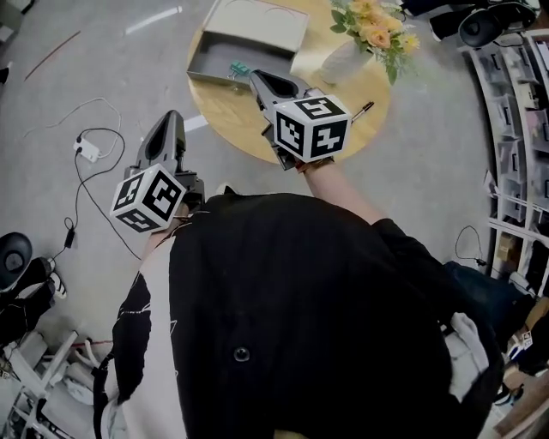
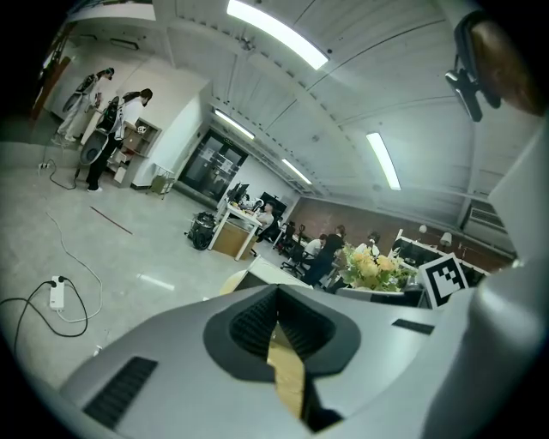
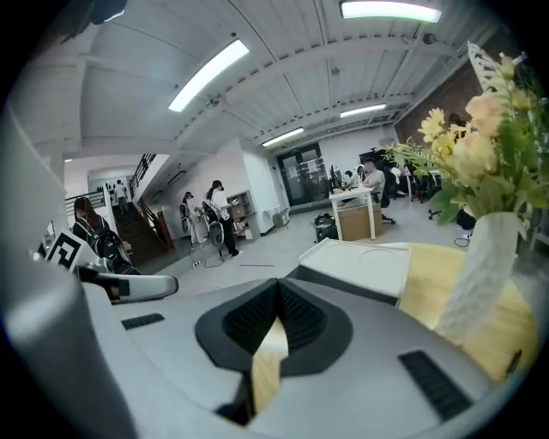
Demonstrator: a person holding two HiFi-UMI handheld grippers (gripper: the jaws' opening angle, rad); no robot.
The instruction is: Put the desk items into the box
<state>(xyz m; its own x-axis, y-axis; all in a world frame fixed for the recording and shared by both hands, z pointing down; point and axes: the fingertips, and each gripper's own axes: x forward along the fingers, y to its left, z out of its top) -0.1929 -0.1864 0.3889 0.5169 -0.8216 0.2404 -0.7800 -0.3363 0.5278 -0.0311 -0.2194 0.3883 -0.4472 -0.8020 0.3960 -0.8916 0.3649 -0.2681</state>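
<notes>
Box [image 1: 214,58]: open at the far side of the round wooden table [image 1: 232,116], pale lid tipped up behind it, one small teal item [image 1: 238,69] already lying inside by the near wall. Right gripper [image 1: 256,75]: pressed fully shut, nothing between the pads, nose hovering just beside that near wall. Left gripper [image 1: 171,116]: likewise closed tight and empty, hanging off the table's left edge over bare floor [image 1: 103,51]. Looks like a gap between pickups, so time to choose the next target. Likeliest candidate: a slim dark pen-like thing [image 1: 361,109] near the table's right edge, partly hidden behind the right marker cube. Best to spread the jaws first, come down across the shaft rather than along it, and pinch at mid-length so nothing tips on the lift. Worth steering clear of the white vase [image 1: 346,60] and its yellow flowers [image 1: 377,24] close by; probably top-heavy. Around the table: smooth grey concrete, a white power strip [image 1: 88,152] with trailing cable on the left, shelving on the right, and an open office with strip lights, desks and people in the distance.
</notes>
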